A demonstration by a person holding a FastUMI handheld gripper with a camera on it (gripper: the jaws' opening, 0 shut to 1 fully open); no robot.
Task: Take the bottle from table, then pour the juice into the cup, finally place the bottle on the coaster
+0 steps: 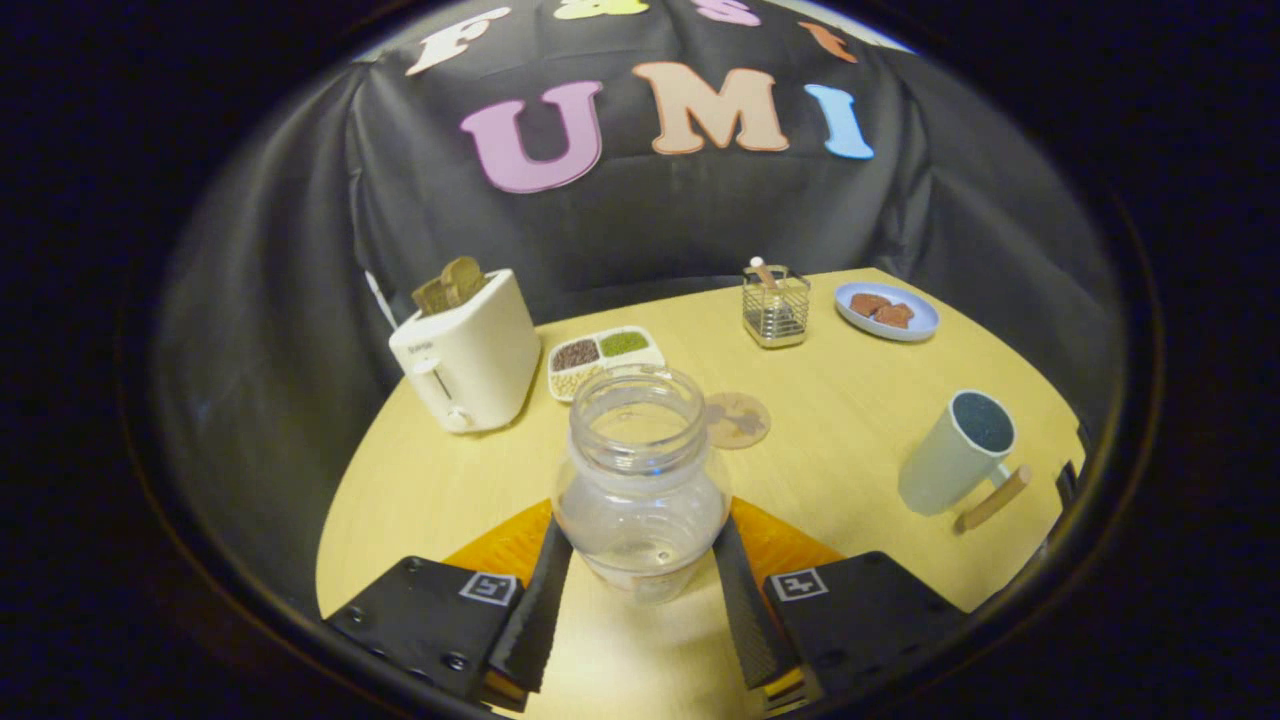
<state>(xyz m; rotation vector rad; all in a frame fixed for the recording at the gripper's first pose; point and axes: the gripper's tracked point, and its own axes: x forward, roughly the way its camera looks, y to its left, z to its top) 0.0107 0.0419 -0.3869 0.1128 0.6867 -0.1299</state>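
The gripper [640, 560] has its two fingers [545, 590] pressed against either side of a clear bottle [640, 480], one on the left of its rounded belly and one on the right, so the bottle is pinched between them. The bottle stands upright with its wide mouth open and uncapped, and it looks nearly empty, with only a faint film at the bottom; whether its base rests on the table [450, 480] or hangs just above it cannot be told. Just beyond the bottle, a little to the right, a round cork-coloured coaster [737, 420] lies flat on the pale wooden table with nothing on it. Well to the right, near the table's edge, a pale cup [955, 455] with a dark inside and a wooden handle stands apart from the bottle, appearing tilted in the curved view. On the far left sits a cream toaster [468, 355] with slices of bread poking out of its top, and just to its right is a divided tray [603, 358] holding grains or seeds in three sections. Farther back stands a wire utensil holder [776, 308], and to its right a small blue plate [888, 311] carries brownish pieces of food
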